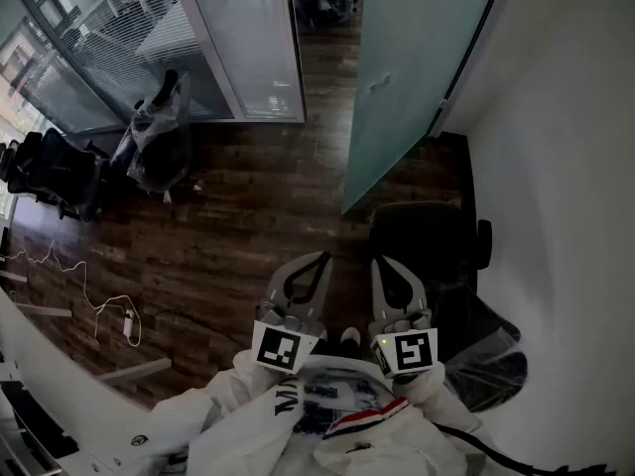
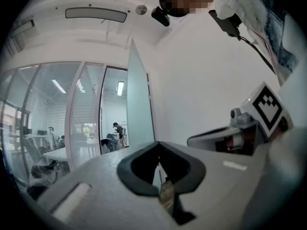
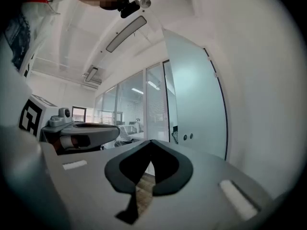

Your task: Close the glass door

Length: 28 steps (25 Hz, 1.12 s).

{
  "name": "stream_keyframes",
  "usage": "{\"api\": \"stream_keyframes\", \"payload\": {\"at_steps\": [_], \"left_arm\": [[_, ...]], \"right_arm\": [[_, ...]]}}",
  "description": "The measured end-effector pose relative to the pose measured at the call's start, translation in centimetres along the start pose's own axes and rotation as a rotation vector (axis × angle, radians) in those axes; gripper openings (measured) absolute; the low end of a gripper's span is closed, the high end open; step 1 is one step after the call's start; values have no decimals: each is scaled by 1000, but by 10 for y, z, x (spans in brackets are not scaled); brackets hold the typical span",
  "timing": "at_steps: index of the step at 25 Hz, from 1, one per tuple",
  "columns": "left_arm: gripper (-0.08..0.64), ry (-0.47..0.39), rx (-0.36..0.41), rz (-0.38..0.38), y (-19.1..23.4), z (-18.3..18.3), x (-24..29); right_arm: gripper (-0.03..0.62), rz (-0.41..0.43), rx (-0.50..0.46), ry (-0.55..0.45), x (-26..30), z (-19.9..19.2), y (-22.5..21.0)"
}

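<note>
**Head view, with both gripper views.** The glass door [image 1: 417, 77], a frosted pane, stands open in the upper centre-right of the head view. It is swung in towards the white wall [image 1: 566, 167], which leaves the doorway [image 1: 322, 8] open between it and the white frame [image 1: 248, 58] of the glazed partition. Two round fittings [image 3: 188, 137] sit low on the pane near its free edge, and no handle can be made out.

The left claw [image 1: 319, 258] and the right claw [image 1: 382, 261] lie side by side at lower centre, close to the person's body. They are level, aimed at the door and well apart from it. In the left gripper view the left claw [image 2: 158, 145] has its jaws pressed together with nothing between them. The right gripper view shows the same for the right claw [image 3: 151, 142].

This posture suggests an approach stance: closed tips give a blunt point for pushing or hooking the pane's edge rather than pinching it. The task therefore appears not yet begun.

A black chair [image 1: 427, 236] stands on the wood floor [image 1: 228, 236] near the door's lower corner. It lies between the claws and the pane, so the reach probably has to pass beside it.
</note>
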<state>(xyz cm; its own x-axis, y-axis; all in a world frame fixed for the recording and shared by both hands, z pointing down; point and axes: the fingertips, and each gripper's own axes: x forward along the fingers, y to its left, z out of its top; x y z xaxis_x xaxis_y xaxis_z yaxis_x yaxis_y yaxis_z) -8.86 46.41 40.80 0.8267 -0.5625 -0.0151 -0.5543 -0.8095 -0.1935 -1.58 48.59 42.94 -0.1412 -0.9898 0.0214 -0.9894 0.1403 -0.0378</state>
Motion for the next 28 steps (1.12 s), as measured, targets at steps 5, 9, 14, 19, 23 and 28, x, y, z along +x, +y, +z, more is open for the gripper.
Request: {"api": "stream_keyframes", "payload": {"at_steps": [5, 9, 14, 19, 23, 28], "left_arm": [[-5, 2, -22, 4, -11, 2, 2], [-5, 6, -73, 19, -23, 2, 3], [-5, 24, -46, 32, -35, 4, 5], [-5, 28, -18, 59, -47, 8, 2], [-5, 40, -8, 86, -49, 5, -6], [-5, 42, 3, 119, -48, 5, 0]], "right_arm": [[6, 11, 43, -16, -10, 9, -3], [6, 26, 79, -51, -21, 13, -10], [7, 48, 100, -53, -32, 9, -19], [7, 44, 78, -64, -44, -1, -37], [6, 42, 84, -62, -48, -3, -45], [7, 51, 106, -46, -45, -8, -61]]}}
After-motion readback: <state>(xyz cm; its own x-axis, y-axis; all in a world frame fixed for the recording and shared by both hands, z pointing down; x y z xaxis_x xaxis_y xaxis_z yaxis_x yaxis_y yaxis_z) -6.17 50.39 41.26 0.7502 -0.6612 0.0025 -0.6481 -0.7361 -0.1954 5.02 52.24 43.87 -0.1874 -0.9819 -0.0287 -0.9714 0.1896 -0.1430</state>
